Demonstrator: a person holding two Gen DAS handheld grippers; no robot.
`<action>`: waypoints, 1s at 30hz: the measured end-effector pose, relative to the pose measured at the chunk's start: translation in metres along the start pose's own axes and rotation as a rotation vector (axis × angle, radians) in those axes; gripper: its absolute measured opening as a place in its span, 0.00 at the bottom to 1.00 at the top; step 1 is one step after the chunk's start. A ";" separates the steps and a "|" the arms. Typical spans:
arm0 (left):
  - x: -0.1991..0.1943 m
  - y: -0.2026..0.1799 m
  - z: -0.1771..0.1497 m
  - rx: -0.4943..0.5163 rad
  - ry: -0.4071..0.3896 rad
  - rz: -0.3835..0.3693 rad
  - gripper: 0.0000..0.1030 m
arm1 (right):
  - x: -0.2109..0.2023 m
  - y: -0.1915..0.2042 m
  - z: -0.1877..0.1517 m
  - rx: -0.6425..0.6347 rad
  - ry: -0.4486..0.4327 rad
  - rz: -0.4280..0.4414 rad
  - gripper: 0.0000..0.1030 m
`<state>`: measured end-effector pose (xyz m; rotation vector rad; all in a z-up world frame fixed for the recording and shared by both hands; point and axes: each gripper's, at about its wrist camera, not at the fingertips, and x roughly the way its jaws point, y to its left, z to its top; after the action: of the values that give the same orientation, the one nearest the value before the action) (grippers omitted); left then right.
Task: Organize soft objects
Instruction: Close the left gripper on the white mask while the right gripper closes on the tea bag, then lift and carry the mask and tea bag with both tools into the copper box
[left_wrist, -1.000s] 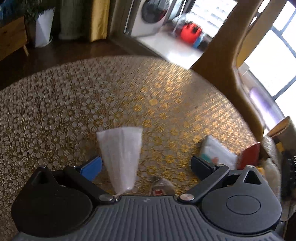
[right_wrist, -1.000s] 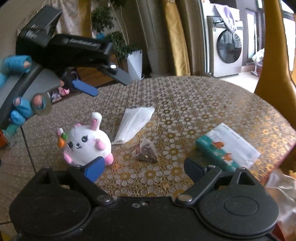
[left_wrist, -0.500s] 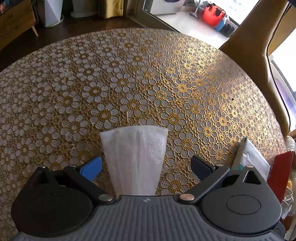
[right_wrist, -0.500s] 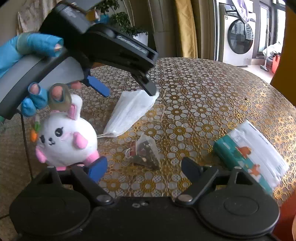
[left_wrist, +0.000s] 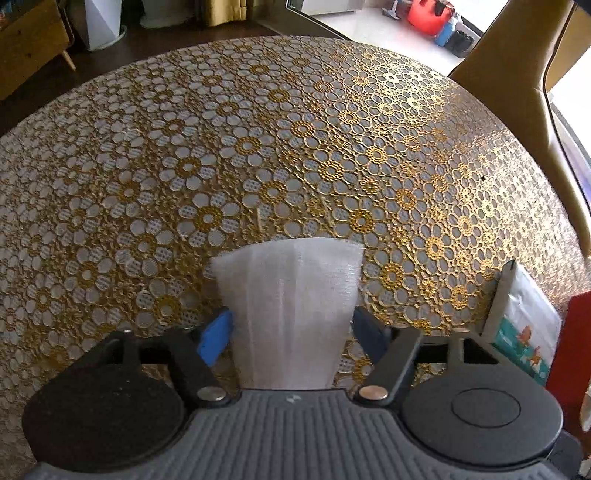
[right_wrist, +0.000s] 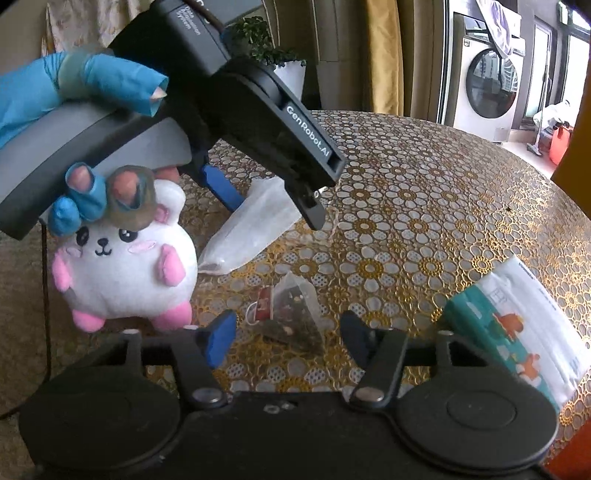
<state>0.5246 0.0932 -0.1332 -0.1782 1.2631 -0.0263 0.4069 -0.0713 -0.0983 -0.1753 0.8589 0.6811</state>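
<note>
Here, white mesh pouch (left_wrist: 286, 317) between closing left hand-held gripper (left_wrist: 291, 332) jaws

Round table (left_wrist: 332, 122) (right_wrist: 424, 177), covered edge to edge by a gold-and-white openwork floral lace-pattern cloth.

Lying directly on it:
- White gauzy mesh pouch (left_wrist: 291, 306) (right_wrist: 255, 225), flat, fanning wider at its far end.
- White round plush bunny with pink paws and ears (right_wrist: 125, 273), upright, just beside the pouch's narrow end.
- Clear pyramid tea bag with dark contents and a red-and-white tag (right_wrist: 295, 310), near the plush and the pouch.
- White soft tissue pack with a teal edge and orange figures (left_wrist: 524, 325) (right_wrist: 517, 325), toward the table's right rim, well apart from the plush.
</note>
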 end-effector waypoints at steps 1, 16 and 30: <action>0.000 0.000 -0.001 0.004 -0.004 0.005 0.58 | 0.000 0.000 0.000 -0.001 -0.002 -0.004 0.49; -0.028 0.030 -0.031 -0.029 -0.051 0.000 0.16 | -0.004 0.004 -0.003 0.008 -0.039 -0.046 0.13; -0.105 0.039 -0.063 -0.026 -0.170 0.017 0.13 | -0.062 0.001 -0.008 0.060 -0.119 -0.053 0.10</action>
<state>0.4299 0.1367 -0.0578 -0.1879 1.0960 0.0193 0.3728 -0.1030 -0.0573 -0.1024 0.7570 0.6098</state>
